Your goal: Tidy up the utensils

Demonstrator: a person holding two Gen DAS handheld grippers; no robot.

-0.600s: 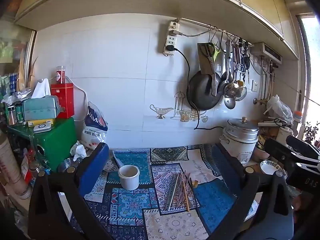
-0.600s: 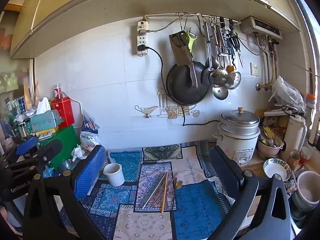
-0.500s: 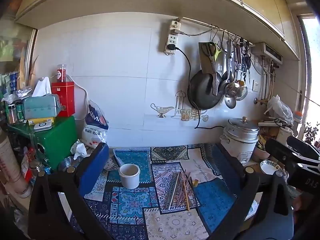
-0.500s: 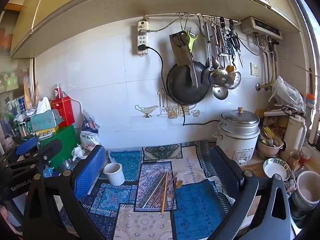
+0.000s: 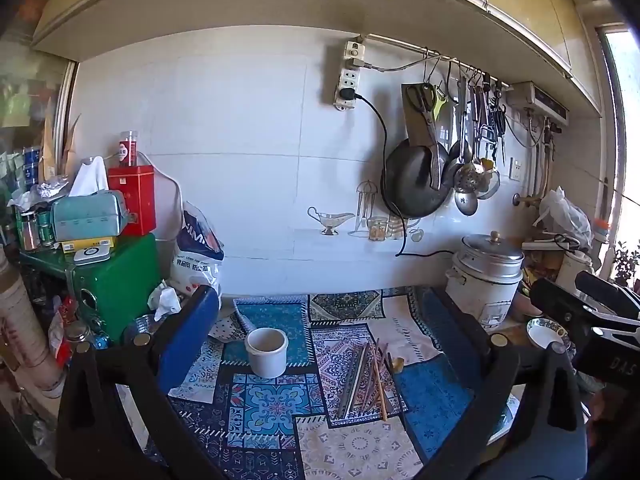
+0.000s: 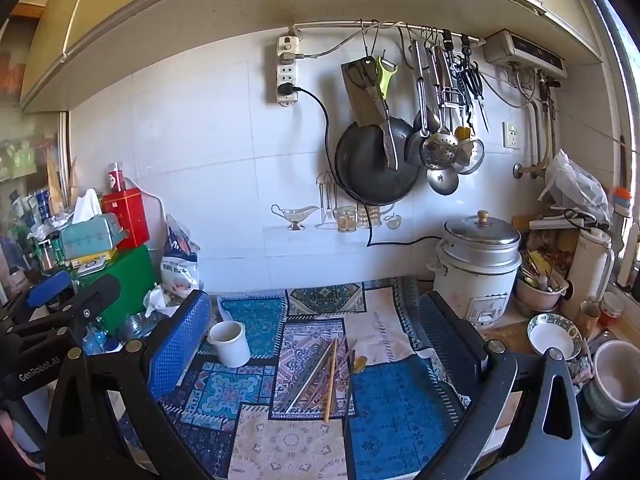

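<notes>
A bundle of chopsticks (image 5: 366, 376) lies on the patterned cloth (image 5: 272, 404) on the counter, wooden and metal ones mixed; it also shows in the right wrist view (image 6: 320, 372). A white cylindrical cup (image 5: 267, 352) stands upright to their left, also in the right wrist view (image 6: 229, 343). My left gripper (image 5: 320, 320) is open and empty, held above and before the cup and chopsticks. My right gripper (image 6: 316, 320) is open and empty, likewise back from the chopsticks. The other gripper's body shows at the right edge of the left wrist view (image 5: 588, 316).
A rice cooker (image 6: 478, 268) stands at the back right, with bowls (image 6: 554, 336) and mugs (image 6: 612, 376) beside it. A green box (image 5: 116, 276), a tissue box and a red tin crowd the left. Utensils and a pan (image 6: 376, 160) hang on the wall rail.
Both views have shifted only slightly; the left wrist camera drifts a little left. Cup and chopsticks lie as before. Both grippers stay open.
</notes>
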